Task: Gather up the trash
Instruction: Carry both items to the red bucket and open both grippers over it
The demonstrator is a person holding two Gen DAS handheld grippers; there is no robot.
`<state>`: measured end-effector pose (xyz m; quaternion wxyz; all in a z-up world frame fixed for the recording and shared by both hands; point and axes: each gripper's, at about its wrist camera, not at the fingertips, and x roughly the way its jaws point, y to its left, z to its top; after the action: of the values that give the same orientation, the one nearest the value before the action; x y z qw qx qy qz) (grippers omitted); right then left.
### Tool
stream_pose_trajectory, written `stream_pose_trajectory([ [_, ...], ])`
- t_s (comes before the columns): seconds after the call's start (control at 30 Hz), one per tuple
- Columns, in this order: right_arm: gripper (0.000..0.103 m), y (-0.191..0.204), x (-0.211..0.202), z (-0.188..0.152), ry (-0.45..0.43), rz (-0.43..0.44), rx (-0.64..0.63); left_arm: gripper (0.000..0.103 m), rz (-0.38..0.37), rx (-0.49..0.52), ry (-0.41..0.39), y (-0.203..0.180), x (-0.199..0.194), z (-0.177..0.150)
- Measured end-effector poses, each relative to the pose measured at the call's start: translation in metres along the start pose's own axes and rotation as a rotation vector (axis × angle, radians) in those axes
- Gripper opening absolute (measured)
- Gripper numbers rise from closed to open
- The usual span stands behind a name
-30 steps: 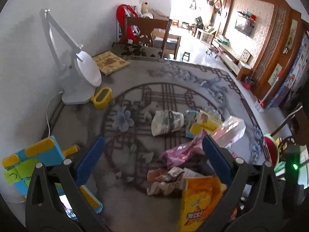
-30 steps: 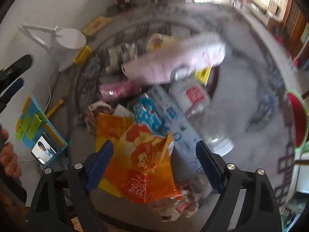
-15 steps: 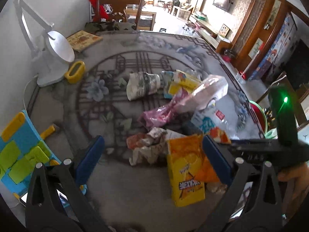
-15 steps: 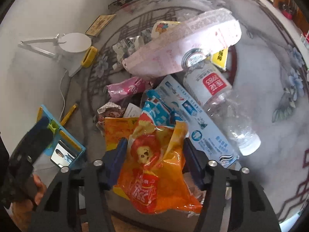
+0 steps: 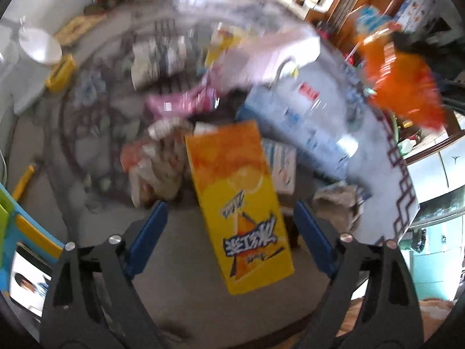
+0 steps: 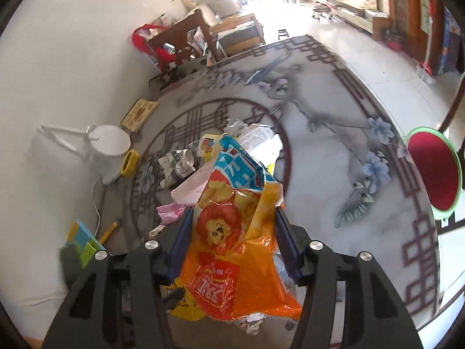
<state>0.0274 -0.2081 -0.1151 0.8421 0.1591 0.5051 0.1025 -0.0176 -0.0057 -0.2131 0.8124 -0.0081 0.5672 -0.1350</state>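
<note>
Moved: right gripper (image 6: 231,244), now clamping orange snack bag (image 6: 232,250), lifted off pile. Left gripper (image 5: 229,232), jaws narrowing (still unclamped), straddles yellow carton (image 5: 241,203); seat pads squarely on its sides.

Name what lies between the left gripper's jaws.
The yellow drink carton lies between the open jaws of the left gripper, untouched by either, in the left wrist view.

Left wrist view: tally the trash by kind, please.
Boxes: 3 (yellow carton, blue-white box, small yellow box)
Bags, wrappers: 3 (orange bag, pink wrapper, pale bag)
Bottle: 1
Paper cup: 1
Crumpled wads: 2
Total: 10, blur may hide more
</note>
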Motion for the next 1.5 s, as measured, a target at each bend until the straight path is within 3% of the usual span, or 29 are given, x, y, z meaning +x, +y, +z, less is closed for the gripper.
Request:
stream_pose_trajectory([
  [0.1, 0.054, -0.002, -0.003, -0.006, 0.000, -0.018, 0.008, 0.083, -0.018, -0.032, 0.040, 0.007, 0.017, -0.001],
  [0.27, 0.054, 0.003, -0.001, -0.016, 0.014, -0.041, 0.008, 0.082, -0.044, 0.007, 0.050, 0.004, 0.027, 0.000],
  [0.3, 0.054, 0.005, -0.001, -0.017, 0.014, -0.047, 0.008, 0.070, -0.056, 0.011, 0.043, 0.004, 0.026, 0.001],
  [0.37, 0.054, 0.007, -0.002, -0.018, 0.008, -0.059, 0.012, 0.065, -0.071, 0.014, 0.037, 0.007, 0.021, 0.002],
  [0.6, 0.054, 0.019, -0.024, -0.021, -0.084, -0.153, -0.009, 0.064, -0.155, 0.036, -0.056, 0.016, -0.016, 0.014],
  [0.9, 0.054, -0.004, -0.053, -0.017, -0.179, -0.191, -0.046, 0.064, -0.120, 0.108, -0.257, -0.025, -0.067, 0.060],
  [1.0, 0.054, -0.027, -0.055, -0.006, -0.181, -0.165, -0.057, 0.064, -0.093, 0.101, -0.326, -0.054, -0.077, 0.079],
  [1.2, 0.054, -0.108, -0.065, 0.019, -0.178, -0.143, -0.027, 0.064, -0.073, 0.103, -0.333, -0.124, -0.065, 0.105],
  [1.3, 0.054, -0.154, -0.069, 0.026, -0.175, -0.153, 0.032, 0.064, -0.115, 0.121, -0.320, -0.168, -0.053, 0.118],
  [1.5, 0.054, -0.273, -0.078, 0.044, -0.180, -0.252, 0.170, 0.064, -0.222, 0.290, -0.273, -0.281, -0.003, 0.156],
])
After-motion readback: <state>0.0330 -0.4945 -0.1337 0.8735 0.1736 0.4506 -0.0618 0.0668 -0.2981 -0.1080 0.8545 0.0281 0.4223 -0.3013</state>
